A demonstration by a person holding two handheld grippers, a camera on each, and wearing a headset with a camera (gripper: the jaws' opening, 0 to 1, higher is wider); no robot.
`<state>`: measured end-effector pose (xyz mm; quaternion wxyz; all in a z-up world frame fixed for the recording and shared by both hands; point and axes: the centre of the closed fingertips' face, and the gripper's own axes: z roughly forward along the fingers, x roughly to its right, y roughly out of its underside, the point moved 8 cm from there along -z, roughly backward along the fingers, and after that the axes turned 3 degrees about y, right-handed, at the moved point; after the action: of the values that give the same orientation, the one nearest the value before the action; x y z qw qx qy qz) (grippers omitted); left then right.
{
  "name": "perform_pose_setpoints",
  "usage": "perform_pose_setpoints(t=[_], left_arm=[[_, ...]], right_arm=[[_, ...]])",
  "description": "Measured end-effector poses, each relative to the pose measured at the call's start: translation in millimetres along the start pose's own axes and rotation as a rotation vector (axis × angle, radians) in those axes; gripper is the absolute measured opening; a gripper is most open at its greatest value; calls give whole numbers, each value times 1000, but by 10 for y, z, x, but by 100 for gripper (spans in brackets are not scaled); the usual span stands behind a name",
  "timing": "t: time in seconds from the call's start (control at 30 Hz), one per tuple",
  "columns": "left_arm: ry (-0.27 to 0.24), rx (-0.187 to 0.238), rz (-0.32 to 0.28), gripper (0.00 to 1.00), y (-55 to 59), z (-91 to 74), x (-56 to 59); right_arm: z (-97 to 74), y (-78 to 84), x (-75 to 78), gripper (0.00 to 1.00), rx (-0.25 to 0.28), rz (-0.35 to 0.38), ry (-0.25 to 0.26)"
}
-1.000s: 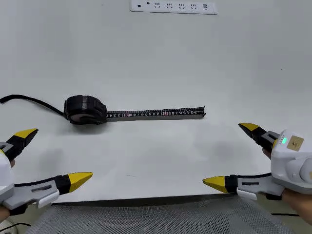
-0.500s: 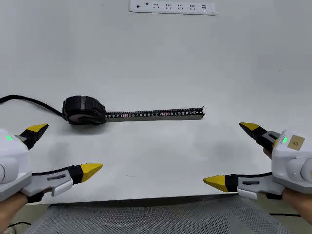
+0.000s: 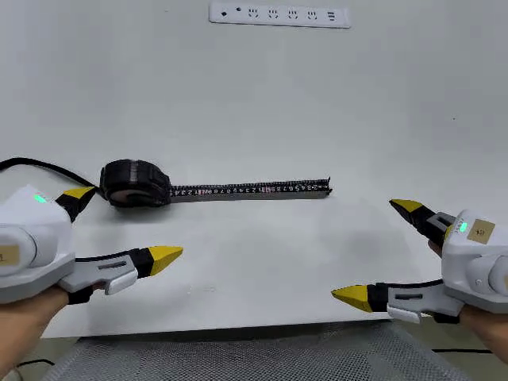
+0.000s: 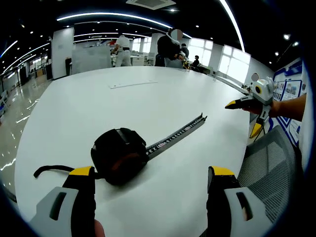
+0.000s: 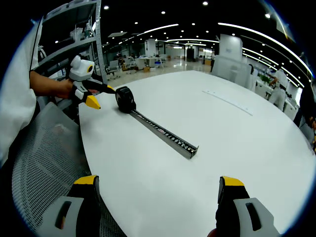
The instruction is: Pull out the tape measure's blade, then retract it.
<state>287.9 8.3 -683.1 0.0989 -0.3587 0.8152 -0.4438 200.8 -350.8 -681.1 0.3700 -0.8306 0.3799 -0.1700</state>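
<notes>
- Jaws of the left gripper [image 3: 123,224] stand wide apart and hold nothing. One yellow tip sits just beside the tape measure [image 3: 135,183], and the other points across bare desk [image 3: 254,103] nearer the person.
- Jaws of the right gripper [image 3: 376,251] are spread just as wide and are empty too, well apart from the free end of the blade [image 3: 250,190].
- The tape measure rests left of centre on the desk. Its case [image 4: 118,155] is rounded and black with a ribbed look, and the left gripper view shows a darker reddish disc on its side.
- The blade is drawn out to the right and lies straight and flat along the desk. It is a narrow dark strip with fine pale markings, ending in a small upturned hook [image 3: 328,188].
- A black strap [image 3: 40,167] trails off the case to the left in a loose curve.
- The desk is smooth, matt and white. A white power strip [image 3: 278,14] lies near its far side, and grey mesh [image 3: 238,353] shows below its near edge.
- Each gripper has a glossy white shell with a small green light and black fingers capped in yellow wedges.
- Both grippers hang low over the near edge of the desk, one on each side and angled inward. A hand [image 3: 24,325] shows beneath the left one.
</notes>
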Motion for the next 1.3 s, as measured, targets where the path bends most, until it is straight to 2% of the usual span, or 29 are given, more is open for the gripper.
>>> perform_pose_setpoints(t=[0.2,0.33,0.43,0.53,0.6,0.73,0.83,0.9,1.0,1.23,1.3], left_arm=[[-6,8,-7,92,-41,54,-63],[-8,12,-13,93,-61,89,-51],[-19,26,-40,92,-74,95,-56],[-38,33,-54,91,-79,107,-52],[-58,30,-62,91,-74,135,-43],[-100,54,-109,91,-93,169,-43],[-145,40,-93,88,-92,191,-34],[-144,44,-105,88,-99,202,-17],[-176,35,-92,86,-95,223,-30],[-219,41,-134,85,-83,283,-49],[-228,52,-165,85,-86,291,-51]], right_arm=[[42,-9,-6,99,-4,-6,-11],[54,-25,-3,99,2,-1,-11],[59,-36,-10,99,9,4,-13],[71,-34,-6,99,8,5,-17],[74,-34,-7,95,9,7,-25],[85,-32,-4,93,8,3,-34],[96,-42,3,90,8,1,-47],[108,-38,22,86,4,-1,-55],[136,-47,53,85,10,5,-62],[214,-55,153,82,1,-18,-67],[239,-64,185,79,-6,-37,-73]])
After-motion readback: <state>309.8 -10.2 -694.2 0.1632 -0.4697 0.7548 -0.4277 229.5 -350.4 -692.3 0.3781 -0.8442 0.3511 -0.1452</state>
